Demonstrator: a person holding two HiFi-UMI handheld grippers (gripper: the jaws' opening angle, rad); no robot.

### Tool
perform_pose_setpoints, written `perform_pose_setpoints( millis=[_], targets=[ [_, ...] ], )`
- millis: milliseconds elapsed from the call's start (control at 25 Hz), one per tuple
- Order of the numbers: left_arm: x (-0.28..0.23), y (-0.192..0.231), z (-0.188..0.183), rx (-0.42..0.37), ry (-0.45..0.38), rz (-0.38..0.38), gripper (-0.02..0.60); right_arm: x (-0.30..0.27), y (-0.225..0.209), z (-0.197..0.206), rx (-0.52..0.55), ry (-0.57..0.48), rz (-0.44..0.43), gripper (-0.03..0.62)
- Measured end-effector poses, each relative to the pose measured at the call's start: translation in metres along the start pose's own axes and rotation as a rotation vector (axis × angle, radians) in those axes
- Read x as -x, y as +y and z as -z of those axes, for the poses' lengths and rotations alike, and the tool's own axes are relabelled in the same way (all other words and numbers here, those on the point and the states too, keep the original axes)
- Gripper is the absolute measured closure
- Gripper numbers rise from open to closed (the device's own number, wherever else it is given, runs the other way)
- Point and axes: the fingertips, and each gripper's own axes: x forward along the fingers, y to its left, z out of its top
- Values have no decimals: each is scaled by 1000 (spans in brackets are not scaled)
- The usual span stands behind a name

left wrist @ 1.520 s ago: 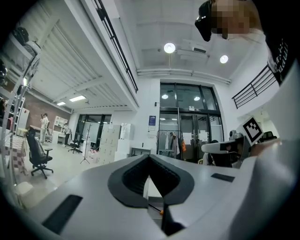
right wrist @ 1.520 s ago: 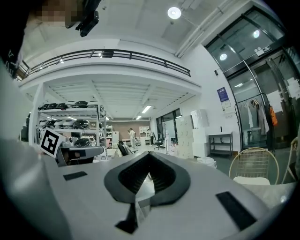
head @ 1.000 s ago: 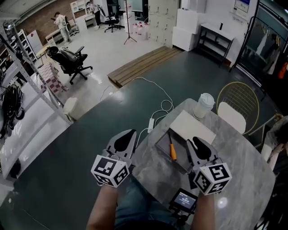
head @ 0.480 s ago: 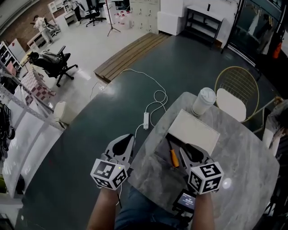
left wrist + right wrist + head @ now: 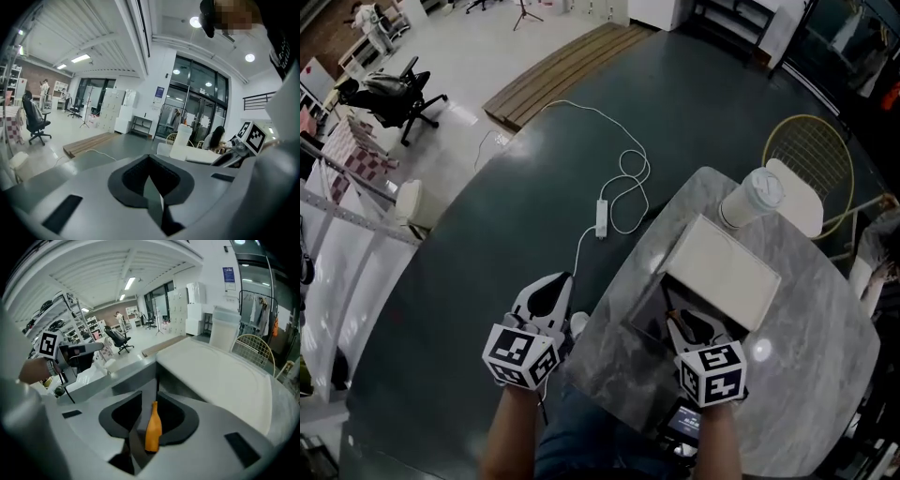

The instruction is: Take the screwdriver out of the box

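Orange-handled screwdriver pinched in right gripper jaws, in open box — left gripper jaws together, empty, beside worktop.

no text readable anywhere; blue wall sign too small to make out

Screwdriver of glossy orange plastic, matt grey box, polished marble-look table.

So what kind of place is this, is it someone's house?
Probably not a house. It looks like a big workshop or office hall: there is a rolling office chair, metal storage racks, and a row of lockers near tall glass doors.
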Motion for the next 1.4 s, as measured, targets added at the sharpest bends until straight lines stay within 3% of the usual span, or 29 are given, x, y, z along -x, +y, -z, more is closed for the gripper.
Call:
perform_pose_setpoints(
  millis=[320, 680, 1080, 1400],
  targets=[
    [-3, 10, 36, 84, 66, -14, 569, -28, -11, 29, 36, 198, 37, 477],
    [-24, 7, 19, 67, 58, 31, 569, -40, -17, 40, 41, 346, 91, 491],
    [-37, -6, -10, 26, 24, 95, 569, -21, -13, 39, 99, 345, 118, 502],
    [-21, -18, -36, 9, -33, 87, 569, 2, -7, 1, 130, 252, 98, 503]
  ],
)
